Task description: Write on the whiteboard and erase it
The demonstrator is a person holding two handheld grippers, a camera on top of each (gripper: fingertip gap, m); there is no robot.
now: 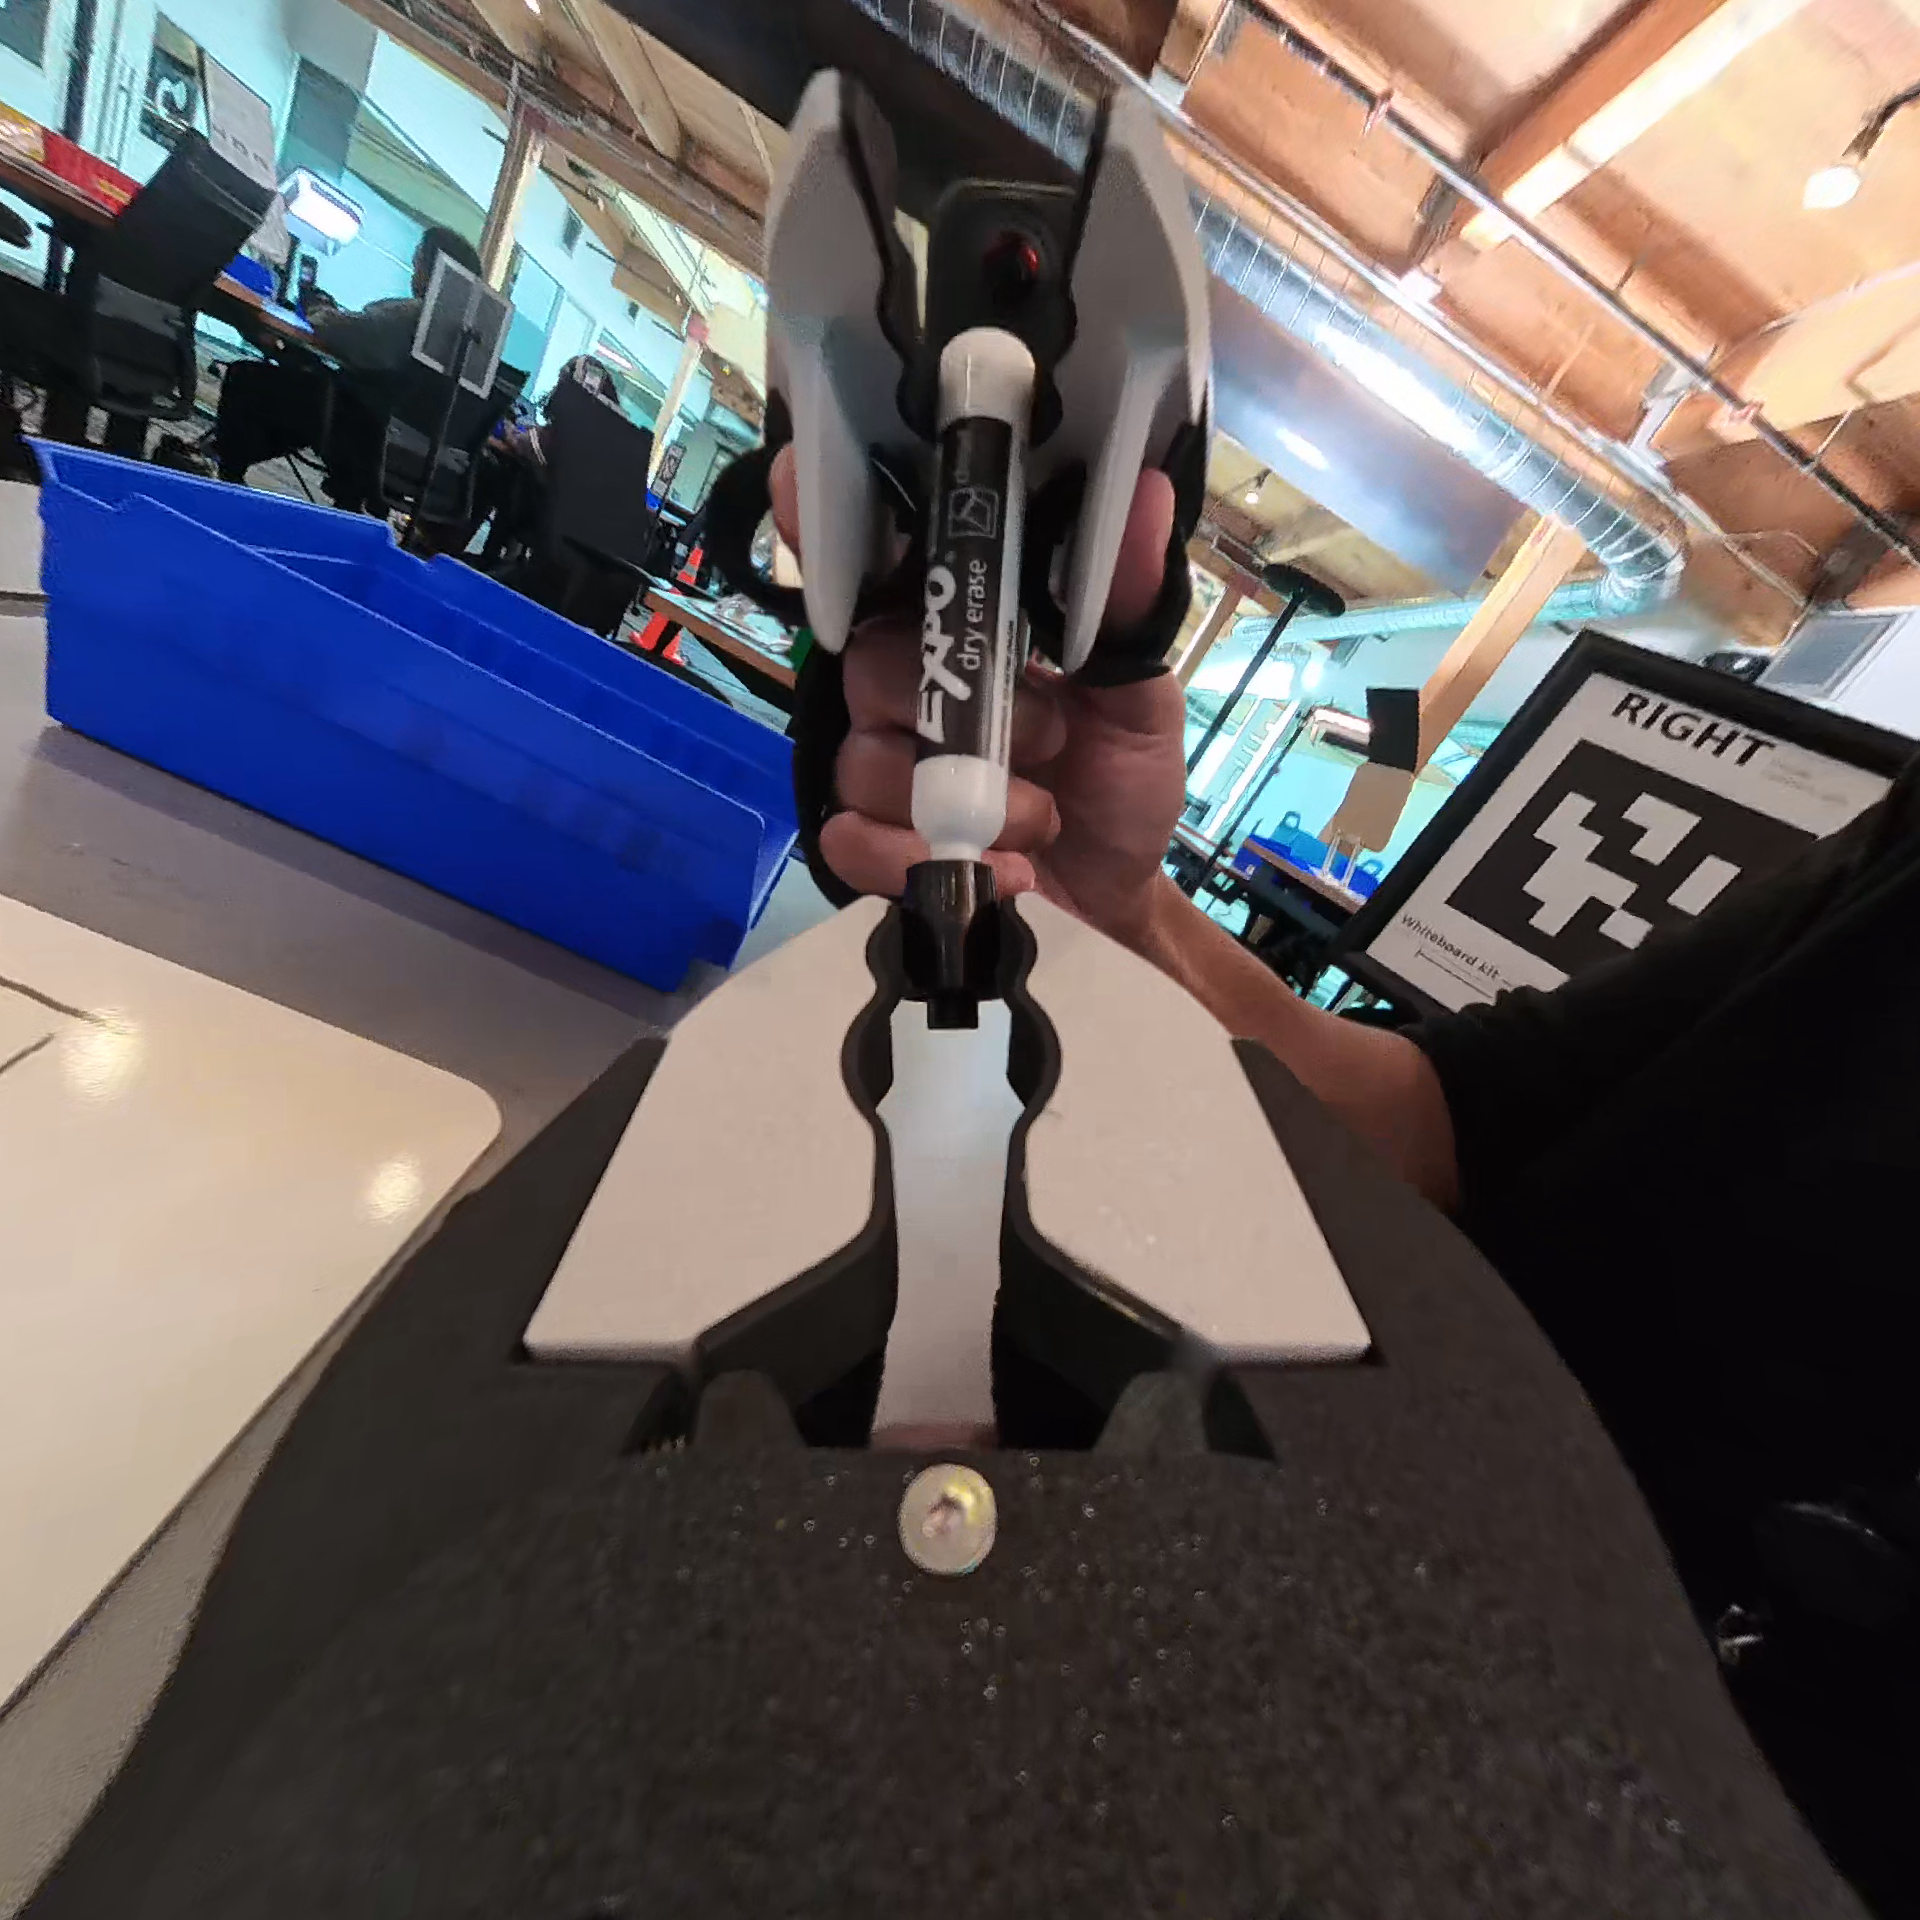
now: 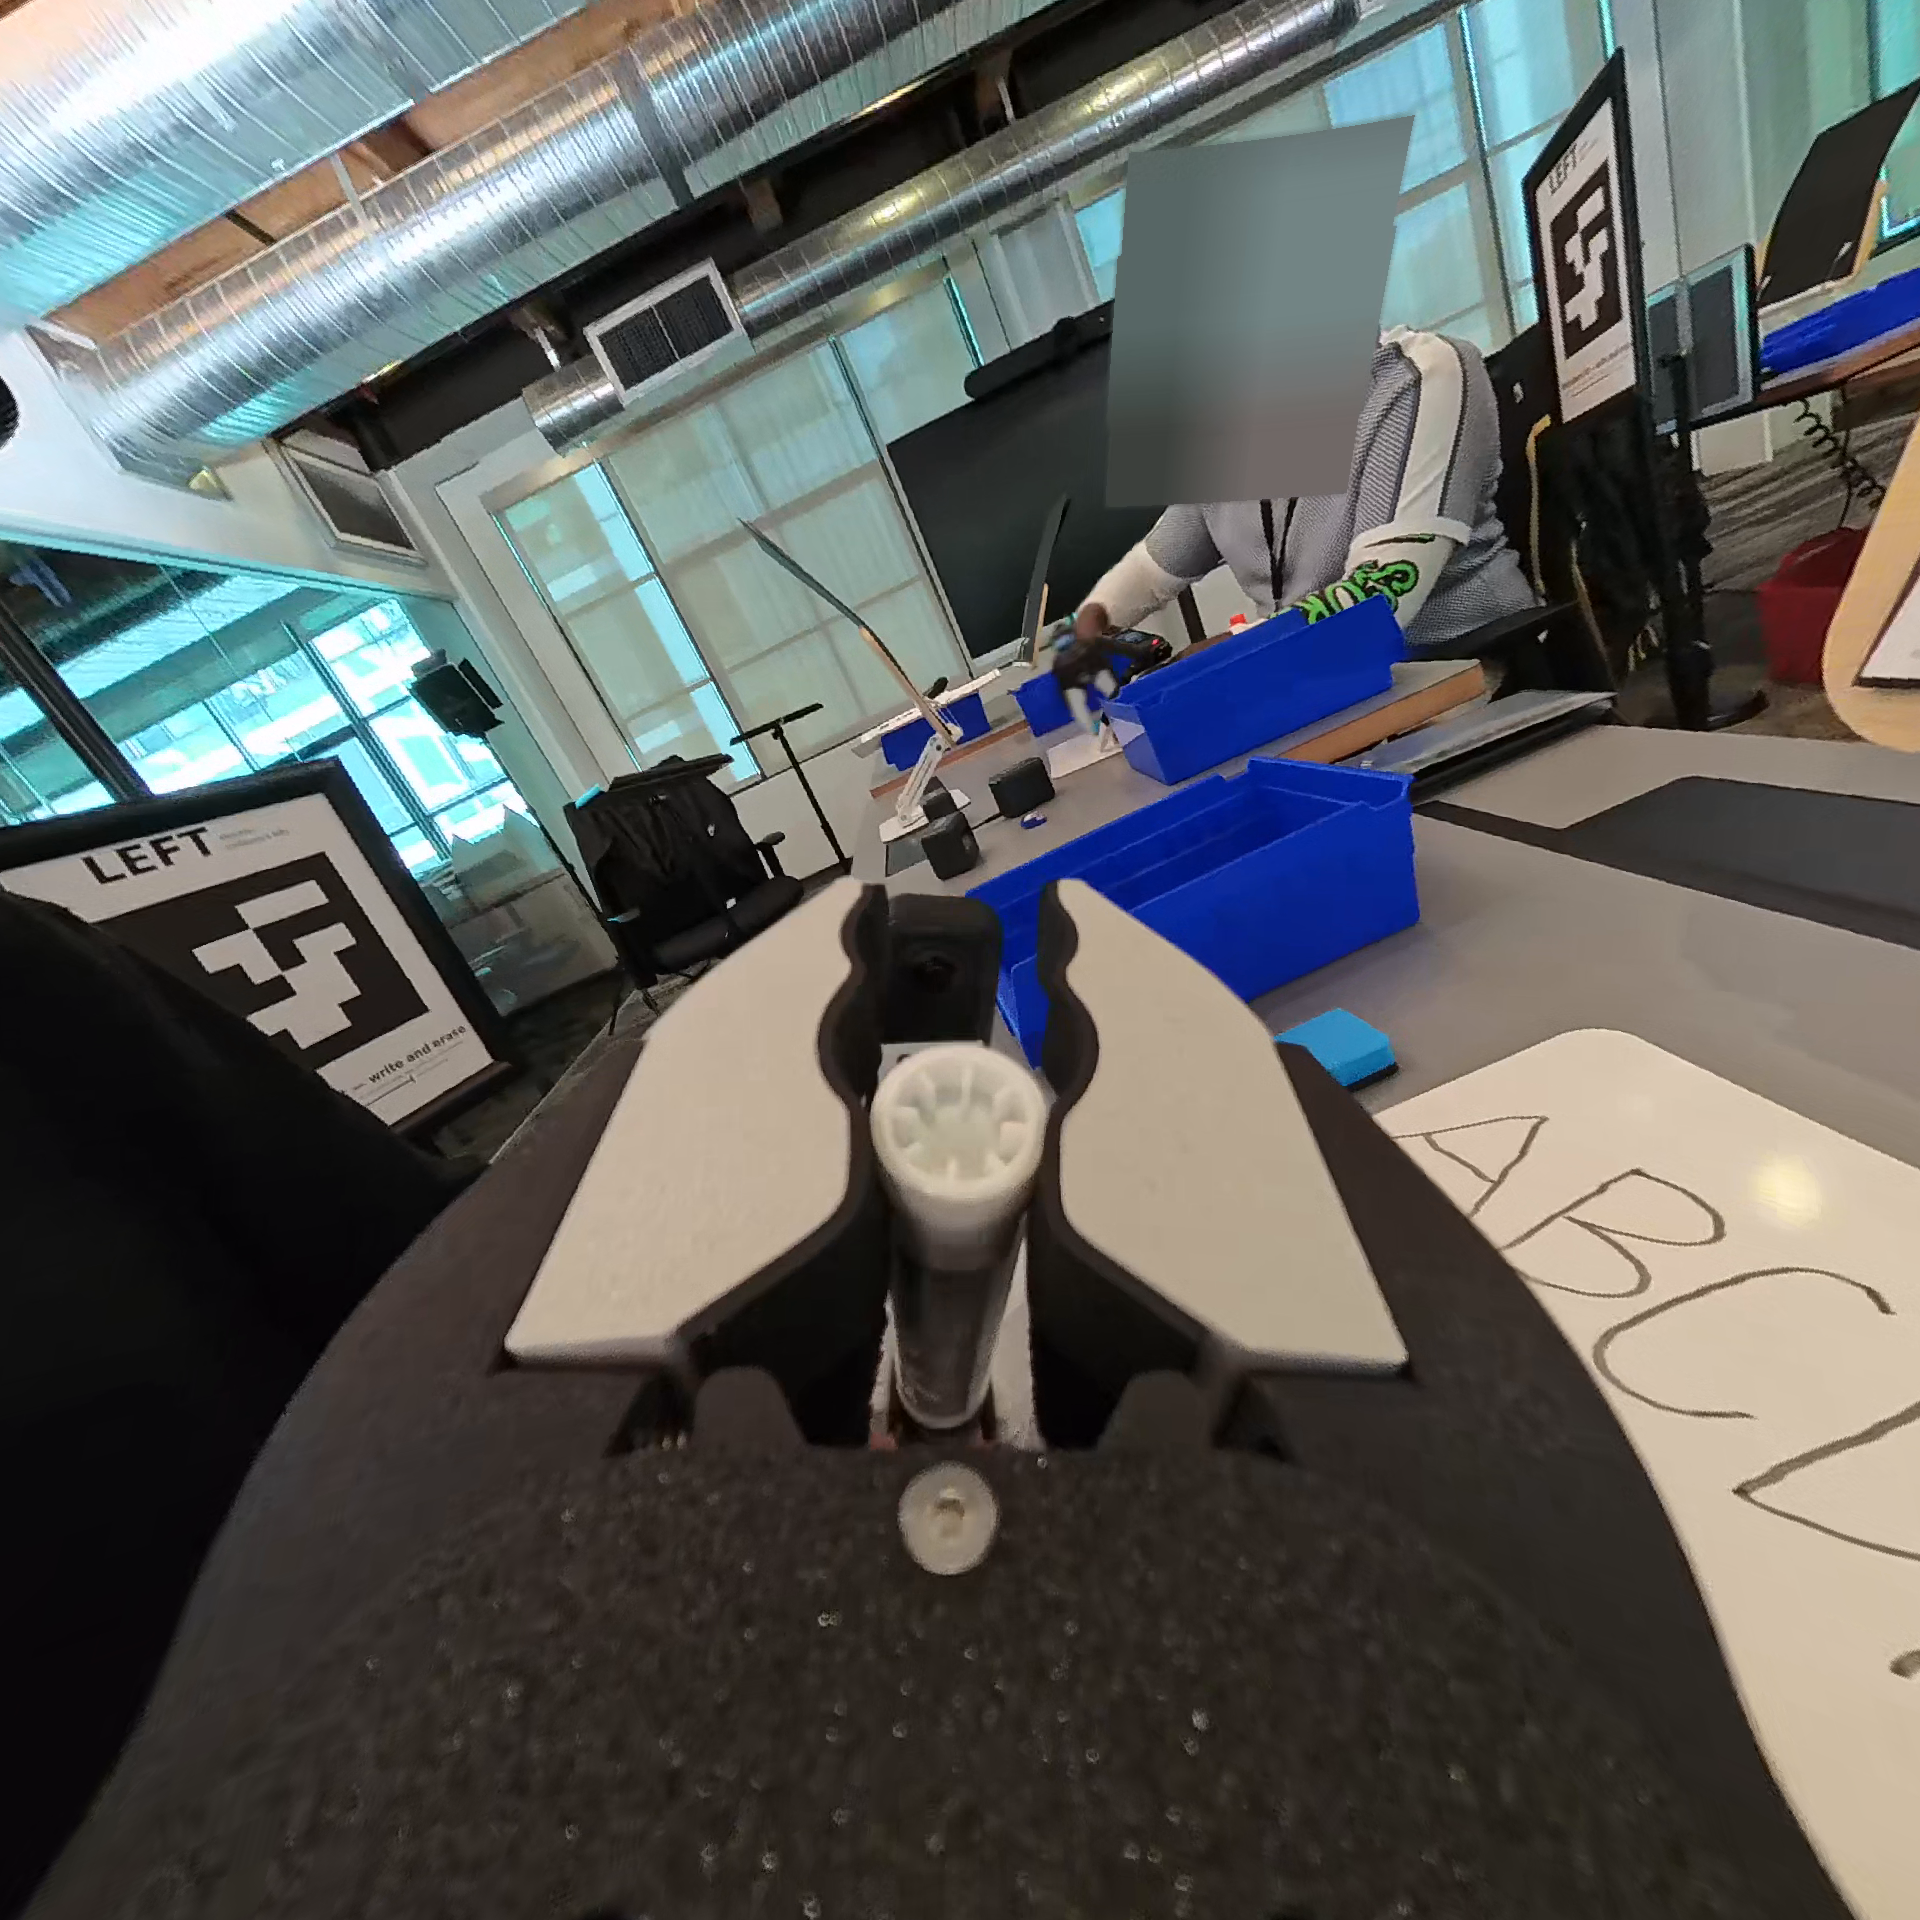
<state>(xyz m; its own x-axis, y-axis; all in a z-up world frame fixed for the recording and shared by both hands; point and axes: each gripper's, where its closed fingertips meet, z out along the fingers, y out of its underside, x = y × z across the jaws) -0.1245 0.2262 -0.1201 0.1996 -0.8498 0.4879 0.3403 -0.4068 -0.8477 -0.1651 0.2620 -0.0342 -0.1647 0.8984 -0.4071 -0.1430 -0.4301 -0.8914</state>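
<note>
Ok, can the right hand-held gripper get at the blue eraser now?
Probably not yet: the right hand-held gripper is shut on the marker, its cap pinched by the left hand-held gripper. The eraser itself lies uncovered between whiteboard and blue bin.

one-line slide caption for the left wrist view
Left gripper clamps the marker's cap; right gripper holds the marker.

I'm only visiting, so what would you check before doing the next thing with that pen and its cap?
1. Right gripper holds the marker: ok, shut on the barrel.
2. Left gripper holds the cap: ok, pinched at the fingertips.
3. Cap fully pushed on: cannot tell.
4. Whiteboard written on: ok, letters show.
5. Eraser ready: ok, lies on the table past the whiteboard.
</note>
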